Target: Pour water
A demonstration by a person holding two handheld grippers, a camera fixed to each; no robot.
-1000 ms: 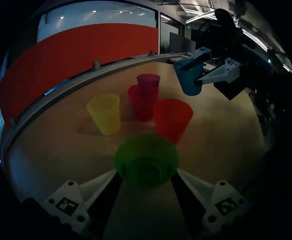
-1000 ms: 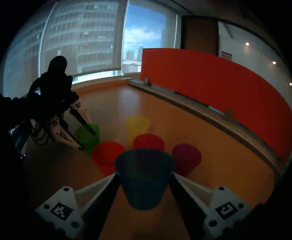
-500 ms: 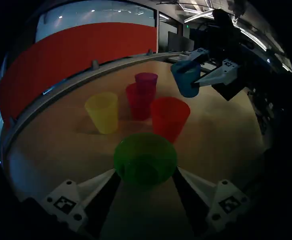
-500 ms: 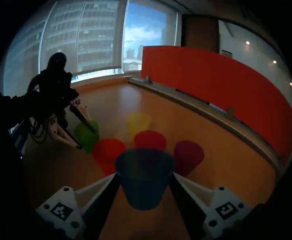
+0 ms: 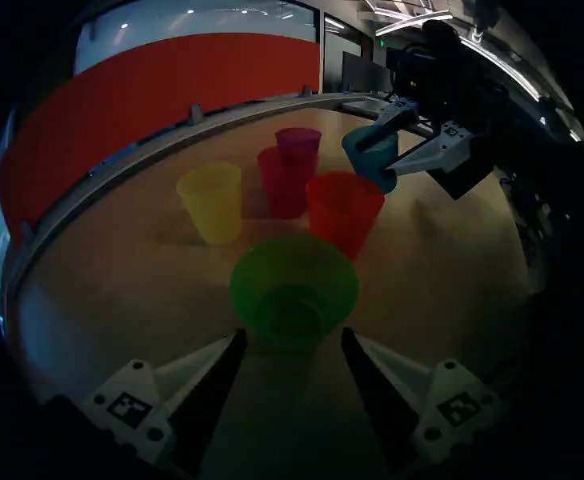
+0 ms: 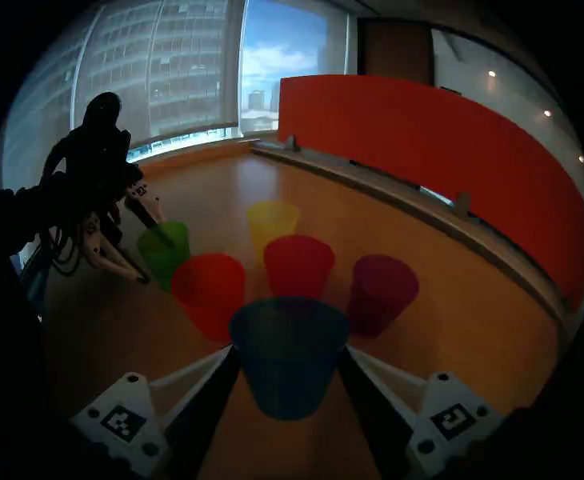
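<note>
My left gripper [image 5: 292, 346] is shut on a green cup [image 5: 294, 292], whose open mouth faces the camera. Beyond it on the wooden table [image 5: 132, 272] stand an orange-red cup [image 5: 342, 210], a red cup [image 5: 284, 180], a magenta cup [image 5: 298, 142] and a yellow cup [image 5: 210, 200]. My right gripper [image 6: 290, 376] is shut on a blue cup [image 6: 290, 356], held upright just in front of the group. In the right gripper view the green cup [image 6: 164, 252] sits at the left between the left gripper's fingers [image 6: 136, 240]. I cannot make out water in any cup.
A raised rail and an orange-red partition [image 6: 452, 152] run along the table's far edge. Large windows [image 6: 156, 72] lie behind the person's dark arm [image 6: 92, 176]. Bare table spreads to the right of the cups [image 6: 484, 336].
The right gripper with the blue cup has come lower and closer to the standing cups. The left gripper view now looks more steeply into the green cup.
</note>
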